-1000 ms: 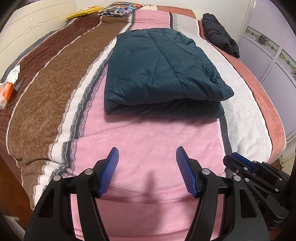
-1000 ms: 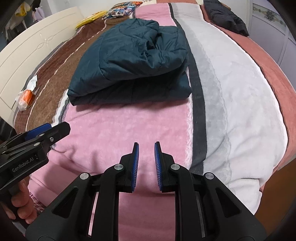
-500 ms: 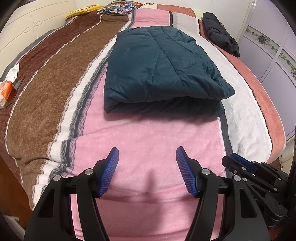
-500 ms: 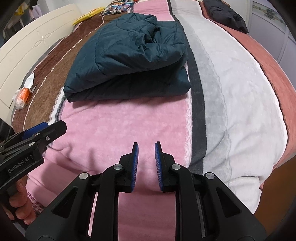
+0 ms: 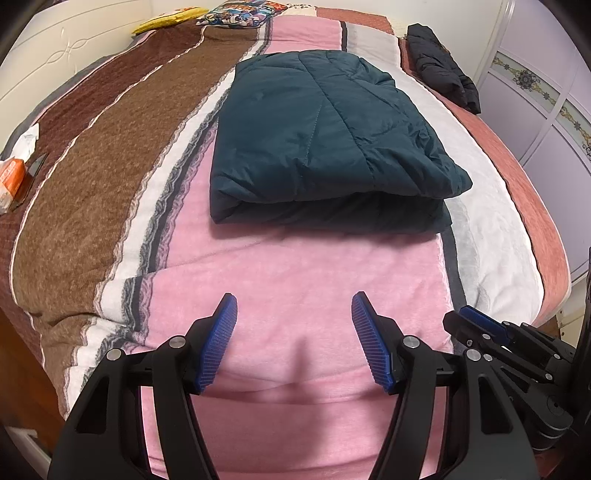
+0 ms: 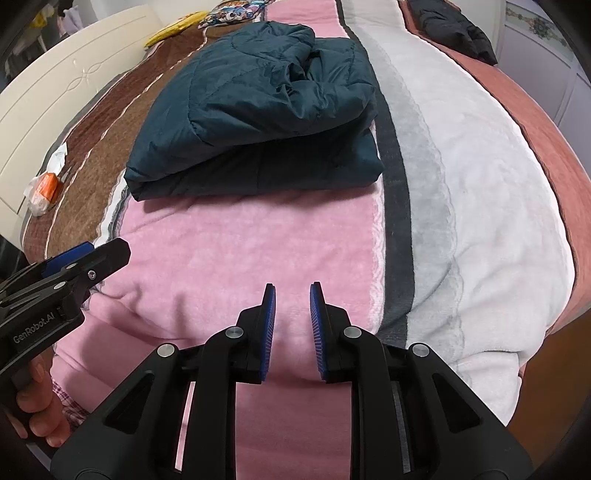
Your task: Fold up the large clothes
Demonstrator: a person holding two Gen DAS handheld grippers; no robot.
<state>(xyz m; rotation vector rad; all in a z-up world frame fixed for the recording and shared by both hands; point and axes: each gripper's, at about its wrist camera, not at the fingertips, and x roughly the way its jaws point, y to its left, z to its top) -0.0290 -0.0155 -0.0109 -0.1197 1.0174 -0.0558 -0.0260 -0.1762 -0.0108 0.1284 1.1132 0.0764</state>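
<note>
A dark teal quilted jacket [image 5: 321, 147] [image 6: 258, 110] lies folded into a thick rectangle on the striped blanket [image 5: 295, 266] [image 6: 229, 243], its folded edge facing me. My left gripper [image 5: 293, 295] hovers over the pink stripe in front of it, jaws wide open and empty. My right gripper [image 6: 293, 285] hangs beside it over the same stripe, its blue pads a narrow gap apart with nothing between them. Each gripper shows at the edge of the other's view: the right one [image 5: 480, 325] and the left one [image 6: 88, 258], held by a hand [image 6: 37, 417].
A black garment [image 5: 443, 66] [image 6: 454, 29] lies at the far right of the bed. An orange packet [image 5: 11, 177] [image 6: 48, 184] with crumpled paper sits at the left edge. Pillows [image 5: 240, 14] lie at the head; wardrobe doors [image 5: 535, 110] stand to the right.
</note>
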